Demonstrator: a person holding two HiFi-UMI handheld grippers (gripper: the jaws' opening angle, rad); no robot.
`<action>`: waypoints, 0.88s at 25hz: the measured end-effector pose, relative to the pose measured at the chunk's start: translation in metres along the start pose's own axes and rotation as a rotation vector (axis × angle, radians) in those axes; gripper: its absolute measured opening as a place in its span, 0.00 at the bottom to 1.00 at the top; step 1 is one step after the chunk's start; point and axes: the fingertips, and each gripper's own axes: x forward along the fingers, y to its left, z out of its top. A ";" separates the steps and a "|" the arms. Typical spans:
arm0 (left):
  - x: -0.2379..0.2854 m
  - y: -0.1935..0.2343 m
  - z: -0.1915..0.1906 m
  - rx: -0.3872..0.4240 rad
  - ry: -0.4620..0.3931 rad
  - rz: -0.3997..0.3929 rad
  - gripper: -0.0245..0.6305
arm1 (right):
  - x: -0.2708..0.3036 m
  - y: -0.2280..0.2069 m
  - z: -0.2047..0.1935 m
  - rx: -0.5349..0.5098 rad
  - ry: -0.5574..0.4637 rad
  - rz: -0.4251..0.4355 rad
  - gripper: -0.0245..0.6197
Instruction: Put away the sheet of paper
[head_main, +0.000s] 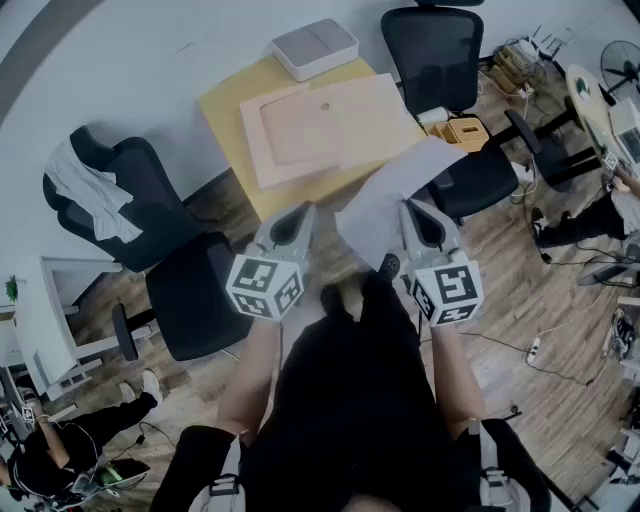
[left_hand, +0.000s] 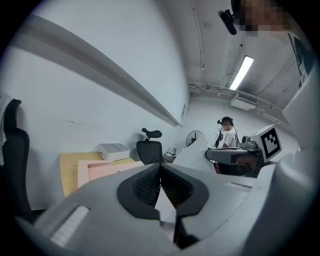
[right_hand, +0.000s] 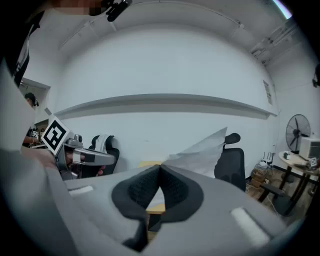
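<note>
Grey left gripper (head_main: 306, 207), marker cube (head_main: 265, 287), black clothing (head_main: 350, 400)

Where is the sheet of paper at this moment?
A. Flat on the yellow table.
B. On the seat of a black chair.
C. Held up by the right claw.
C: the right claw is shut on the sheet of paper, lifted clear of the table.

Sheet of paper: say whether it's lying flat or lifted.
Lifted: the right hand-held gripper pinches the sheet of paper, its far corner slanting up in mid-air.
</note>
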 end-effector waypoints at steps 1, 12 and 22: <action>0.000 0.001 0.001 0.003 -0.003 -0.001 0.05 | 0.001 0.001 0.000 0.000 -0.001 0.001 0.04; 0.005 0.006 0.006 0.007 -0.007 0.010 0.05 | 0.012 0.003 0.000 -0.006 0.009 0.028 0.04; 0.036 0.009 0.002 0.000 0.021 0.036 0.05 | 0.026 -0.032 -0.004 0.112 0.003 0.067 0.04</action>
